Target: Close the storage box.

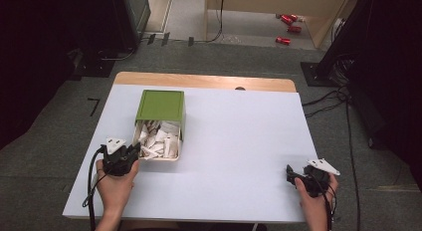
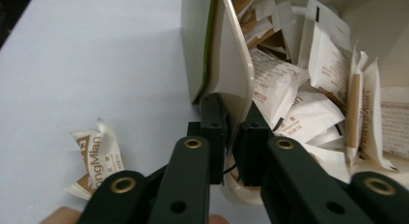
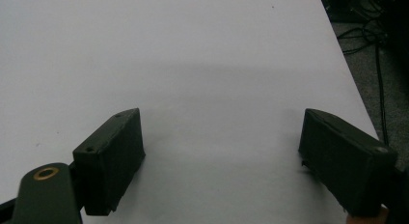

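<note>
- A green box (image 1: 160, 105) with a cream inside lies on its side on the left half of the white table (image 1: 239, 141), its open mouth facing you and white sachets (image 1: 158, 140) heaped inside.
- Your left gripper (image 1: 130, 152) sits at the near left corner of that mouth; in the left gripper view its jaws stand narrow on either side of the box's thin cream rim (image 2: 241, 84), closed on it.
- Your right gripper (image 1: 291, 172) rests well apart near the table's right front edge, its jaws spread wide over bare tabletop with nothing between them.
- One loose sachet (image 2: 96, 159) lies on the table just outside the box, left of your left gripper's jaws.
- Its brown print reads "ongMian"; the same lettering runs up a sachet inside the box, the rest too blurred to read.
- Beyond the table, red cans (image 1: 287, 27) lie on the floor, and black cables (image 1: 328, 99) trail at the right.
</note>
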{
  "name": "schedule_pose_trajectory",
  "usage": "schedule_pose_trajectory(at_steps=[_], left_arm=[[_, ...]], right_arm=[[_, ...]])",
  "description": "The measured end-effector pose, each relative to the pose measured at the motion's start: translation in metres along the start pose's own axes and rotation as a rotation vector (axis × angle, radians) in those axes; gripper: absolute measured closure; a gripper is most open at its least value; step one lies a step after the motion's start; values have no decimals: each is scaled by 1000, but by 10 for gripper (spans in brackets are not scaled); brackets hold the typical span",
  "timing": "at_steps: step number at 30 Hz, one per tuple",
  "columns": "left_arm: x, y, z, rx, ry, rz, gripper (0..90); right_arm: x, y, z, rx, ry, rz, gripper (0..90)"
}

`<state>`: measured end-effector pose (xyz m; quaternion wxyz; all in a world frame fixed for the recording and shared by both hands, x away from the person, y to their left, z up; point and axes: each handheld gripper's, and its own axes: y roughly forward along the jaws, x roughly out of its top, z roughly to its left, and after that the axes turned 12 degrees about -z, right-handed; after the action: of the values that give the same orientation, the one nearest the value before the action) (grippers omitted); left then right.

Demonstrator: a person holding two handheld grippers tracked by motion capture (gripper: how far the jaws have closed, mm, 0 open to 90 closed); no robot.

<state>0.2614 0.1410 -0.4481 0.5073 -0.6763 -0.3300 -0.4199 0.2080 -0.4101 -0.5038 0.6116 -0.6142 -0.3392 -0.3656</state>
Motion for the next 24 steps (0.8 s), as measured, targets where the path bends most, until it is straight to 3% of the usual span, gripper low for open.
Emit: schedule_pose_trajectory(at_steps=[6,14,24], left_arm=[[-8,-18,6,-28,-38,-23,594],[-21,-30,10,-48,-56,-17,521],[-41,-21,-9,-48,44,43,477]], right_arm=[[0,0,0,-1,0,-1,156],[0,0,0,-1,0,-1,156],[0,0,0,0,0,-1,156]])
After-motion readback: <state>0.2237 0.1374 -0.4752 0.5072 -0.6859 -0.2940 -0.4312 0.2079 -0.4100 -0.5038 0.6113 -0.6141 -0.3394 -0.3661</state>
